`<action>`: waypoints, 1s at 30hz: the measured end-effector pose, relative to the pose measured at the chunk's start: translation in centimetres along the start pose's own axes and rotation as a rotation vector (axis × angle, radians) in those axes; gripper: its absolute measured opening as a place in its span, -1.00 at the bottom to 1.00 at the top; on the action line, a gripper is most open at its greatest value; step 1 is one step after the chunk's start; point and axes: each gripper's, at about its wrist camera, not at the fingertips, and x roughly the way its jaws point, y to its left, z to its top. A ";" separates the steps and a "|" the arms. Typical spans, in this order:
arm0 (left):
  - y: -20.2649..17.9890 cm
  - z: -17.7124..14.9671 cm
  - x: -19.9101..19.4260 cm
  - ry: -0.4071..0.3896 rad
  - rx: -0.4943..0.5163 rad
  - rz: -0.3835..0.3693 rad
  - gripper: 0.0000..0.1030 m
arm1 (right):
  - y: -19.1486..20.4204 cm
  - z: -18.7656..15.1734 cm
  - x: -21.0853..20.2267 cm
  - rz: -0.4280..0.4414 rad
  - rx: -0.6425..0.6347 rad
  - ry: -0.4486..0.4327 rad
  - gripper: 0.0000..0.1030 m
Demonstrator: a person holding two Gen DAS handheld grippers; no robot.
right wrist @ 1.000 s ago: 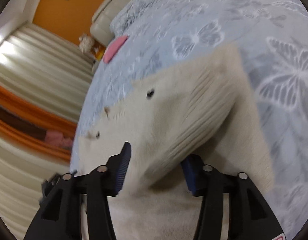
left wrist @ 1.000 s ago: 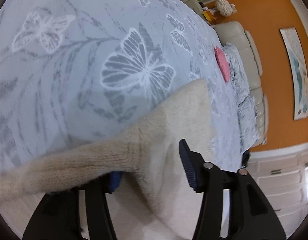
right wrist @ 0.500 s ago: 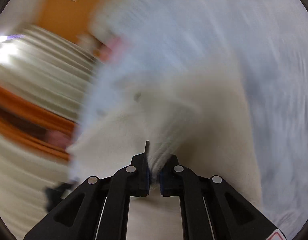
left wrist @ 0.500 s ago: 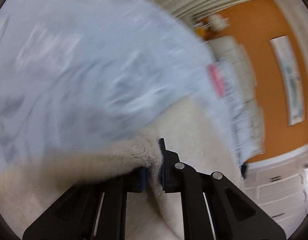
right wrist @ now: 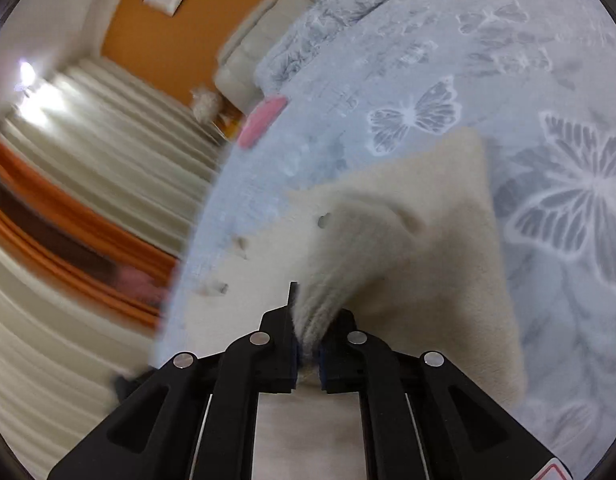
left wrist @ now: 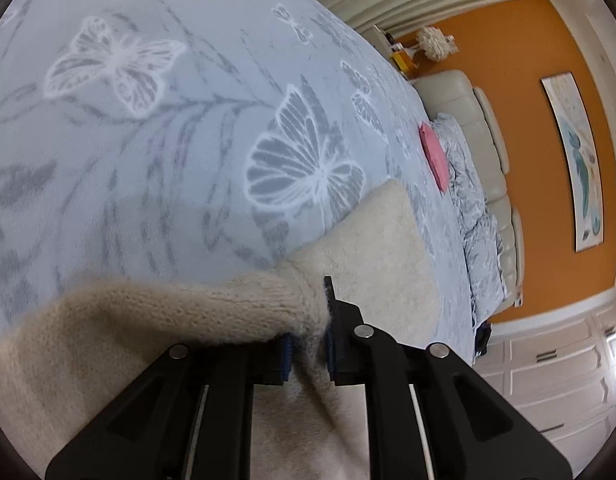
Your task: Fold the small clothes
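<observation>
A cream knitted sweater (left wrist: 371, 248) lies on a light blue bedspread with butterflies (left wrist: 148, 120). My left gripper (left wrist: 308, 344) is shut on a bunched ribbed edge of the sweater and lifts it a little off the bed. In the right wrist view the sweater (right wrist: 435, 232) shows small dark buttons on its front. My right gripper (right wrist: 308, 344) is shut on another fold of the sweater and holds it raised, so the cloth tents up from the bedspread (right wrist: 547, 80).
A folded pink cloth (left wrist: 433, 156) lies near the far edge of the bed, also in the right wrist view (right wrist: 262, 120). A cream padded headboard (left wrist: 487, 128) and an orange wall (left wrist: 527, 80) stand behind. Curtains (right wrist: 88, 140) hang beside the bed.
Both grippers were open around folds of the sweater one second ago. They have since closed on the cloth and lifted it.
</observation>
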 end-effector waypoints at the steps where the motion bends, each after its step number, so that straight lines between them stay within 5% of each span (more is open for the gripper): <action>1: -0.3 -0.1 0.0 0.014 0.024 0.009 -0.73 | -1.1 -0.5 1.3 -0.068 0.015 0.087 -0.91; 3: -1.1 -0.1 -0.8 0.064 0.071 0.030 -0.59 | -1.9 -1.3 0.1 -0.045 0.064 0.108 -0.68; 5: -2.3 -0.3 -2.9 0.100 0.133 0.014 0.00 | -0.6 -2.3 -3.9 -0.115 0.000 0.058 -0.17; 8: -1.7 -1.7 -8.7 0.070 0.260 0.034 0.57 | -0.6 -5.7 -9.7 -0.160 -0.047 0.071 0.11; 11: 2.0 -3.4 -13.2 0.083 0.272 0.115 0.62 | -2.6 -11.1 -12.5 -0.171 -0.008 0.233 0.11; 14: 7.0 -5.4 -16.2 0.132 0.175 0.206 0.63 | -2.8 -16.0 -13.4 -0.176 0.055 0.395 0.11; 20: 8.3 -9.2 -18.0 0.162 0.128 0.172 0.70 | -1.4 -19.6 -11.8 -0.108 0.148 0.403 0.27; 22: 7.5 -9.8 -17.2 0.193 0.141 0.191 0.68 | -0.9 -19.0 -10.7 -0.101 0.148 0.378 0.03; 23: 7.0 -9.9 -16.6 0.203 0.150 0.217 0.52 | -1.0 -18.7 -10.4 -0.101 0.176 0.362 -0.65; 24: 6.7 -10.0 -16.3 0.209 0.136 0.224 0.30 | -1.4 -19.5 -11.2 -0.077 0.211 0.362 -0.78; 25: 6.8 -9.9 -15.9 0.240 0.110 0.193 -0.38 | -1.6 -19.5 -11.1 -0.055 0.248 0.366 -0.80; 26: 7.2 -9.8 -15.3 0.303 0.054 0.169 -0.74 | -1.6 -18.9 -11.6 -0.046 0.271 0.327 -0.81; 28: 7.9 -10.0 -16.6 0.296 -0.008 0.162 -0.75 | -1.6 -18.2 -14.0 -0.017 0.247 0.254 -0.82; 30: 6.3 -10.1 -18.8 0.256 0.035 0.117 -0.76 | -0.3 -17.3 -16.6 0.011 0.214 0.196 -0.82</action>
